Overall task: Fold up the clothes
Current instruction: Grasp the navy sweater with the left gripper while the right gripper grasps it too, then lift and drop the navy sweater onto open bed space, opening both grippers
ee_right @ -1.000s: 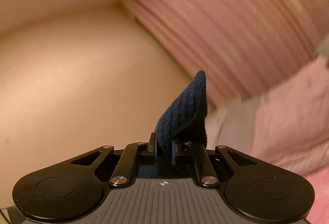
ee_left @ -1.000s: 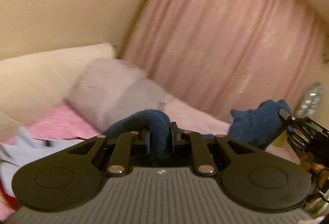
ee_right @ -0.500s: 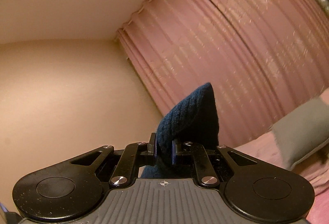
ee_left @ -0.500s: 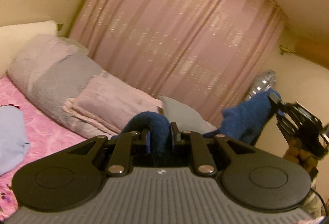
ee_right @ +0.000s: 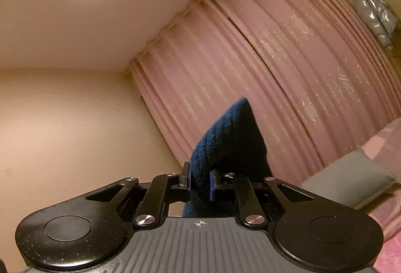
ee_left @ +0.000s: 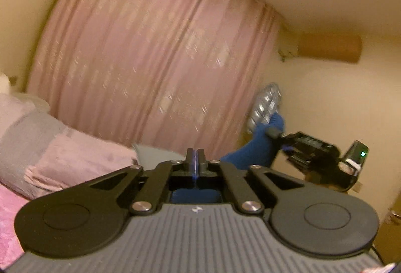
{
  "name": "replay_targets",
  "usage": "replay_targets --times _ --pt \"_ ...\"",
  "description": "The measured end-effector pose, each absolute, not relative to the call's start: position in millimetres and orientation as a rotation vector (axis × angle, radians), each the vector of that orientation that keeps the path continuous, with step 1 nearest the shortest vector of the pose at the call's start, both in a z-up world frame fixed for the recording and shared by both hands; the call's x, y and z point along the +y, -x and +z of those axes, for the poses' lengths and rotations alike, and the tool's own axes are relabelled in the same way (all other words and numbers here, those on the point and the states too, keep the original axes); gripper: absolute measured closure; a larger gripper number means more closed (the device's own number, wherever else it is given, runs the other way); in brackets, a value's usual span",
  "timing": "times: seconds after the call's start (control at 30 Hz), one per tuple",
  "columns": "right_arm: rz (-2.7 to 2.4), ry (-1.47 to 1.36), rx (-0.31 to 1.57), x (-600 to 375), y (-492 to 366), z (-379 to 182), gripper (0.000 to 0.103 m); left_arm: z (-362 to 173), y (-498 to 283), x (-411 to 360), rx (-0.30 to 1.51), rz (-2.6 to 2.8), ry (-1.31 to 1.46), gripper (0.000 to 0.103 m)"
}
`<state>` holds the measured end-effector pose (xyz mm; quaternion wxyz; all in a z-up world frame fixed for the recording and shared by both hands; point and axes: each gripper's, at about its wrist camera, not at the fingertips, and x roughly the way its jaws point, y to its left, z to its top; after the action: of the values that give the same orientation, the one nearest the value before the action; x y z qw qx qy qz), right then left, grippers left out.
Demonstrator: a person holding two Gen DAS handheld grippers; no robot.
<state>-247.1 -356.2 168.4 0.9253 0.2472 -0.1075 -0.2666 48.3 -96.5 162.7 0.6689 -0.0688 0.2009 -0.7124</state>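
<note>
Both tongs have swung away from the bed toward the curtain since a second ago, and the fold of dark blue knit that bulged between the left tongs' fingers then is gone from between them. The left tongs are closing, their fingers nearly together with only a thin blue line in the slit; whether cloth is pinched there cannot be told. Blue fabric shows just below them, behind the fingers.

The dark blue knit garment is held up in the air. In the right wrist view it rises in a point from between the right tongs, whose jaws are opening with the cloth still touching both pads. In the left wrist view the right tongs appear off to the right, level, with the garment draped from their tips.

A pink pleated curtain fills the background against cream walls. Lower left lie folded pink and grey blankets on a bed with a pink cover. A silvery bag hangs beside the curtain.
</note>
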Motion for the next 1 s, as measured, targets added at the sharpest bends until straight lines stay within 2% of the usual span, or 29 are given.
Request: replay_targets --times 0.03,0.07,0.1,0.2,0.3,0.47,0.6,0.83,1.0 --pt "-0.578 -0.494 -0.128 -352 246 168 0.070 156 -47 -107 0.488 -1.605 0.103 0.088" --pt "-0.643 -0.483 -0.044 -348 245 162 0.021 145 -48 -116 0.533 -1.591 0.051 0.085" --pt "-0.726 -0.474 0.027 -342 246 153 0.000 129 -51 -123 0.589 -1.577 0.009 0.082" --pt "-0.910 -0.512 0.212 -321 261 101 0.000 69 -67 -133 0.795 -1.530 -0.110 0.080" --pt "-1.005 -0.700 0.347 -296 279 33 0.000 -7 -82 -129 1.009 -1.387 -0.282 0.080" --pt "-1.170 -0.934 0.561 -218 294 -62 0.000 -96 -102 -103 1.154 -1.258 -0.577 0.080" --pt "-1.205 -0.981 0.654 -156 282 -90 0.000 -113 -107 -93 1.172 -1.294 -0.687 0.080" --pt "-1.237 -0.975 0.763 -114 227 -102 0.000 -97 -69 -91 0.918 -1.445 -0.837 0.071" --pt "-1.239 -0.961 0.809 -102 213 -112 0.000 -97 -57 -83 0.906 -1.469 -0.871 0.071"
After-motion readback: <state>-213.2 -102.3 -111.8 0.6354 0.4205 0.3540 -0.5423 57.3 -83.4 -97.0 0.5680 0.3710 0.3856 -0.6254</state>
